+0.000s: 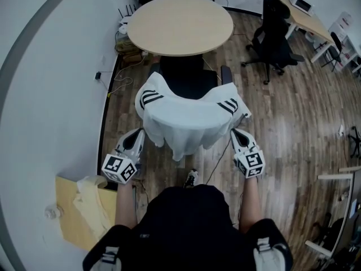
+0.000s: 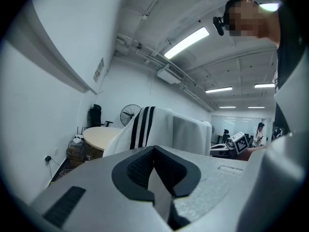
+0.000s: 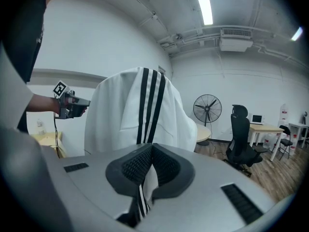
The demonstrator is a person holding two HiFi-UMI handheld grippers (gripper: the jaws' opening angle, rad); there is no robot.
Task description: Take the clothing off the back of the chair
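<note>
Head view: white black-striped clothing (image 1: 186,123) draped over black office chair (image 1: 189,81) back, left hand-held gripper (image 1: 139,134) and right hand-held gripper (image 1: 234,133) at its side edges. Left gripper view: jaws pressed together, apparently pinching cloth. Right gripper view: same, striped cloth pinched; grasp looks done, next lift both up and clear of the chair top.

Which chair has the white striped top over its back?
The chair nearest the person, at the round table, carries the top; the office chair by the desk is bare.

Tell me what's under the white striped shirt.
A black chair: its seat shows past the shirt. The backrest that the shirt hangs over is covered by the cloth and cannot be seen.
</note>
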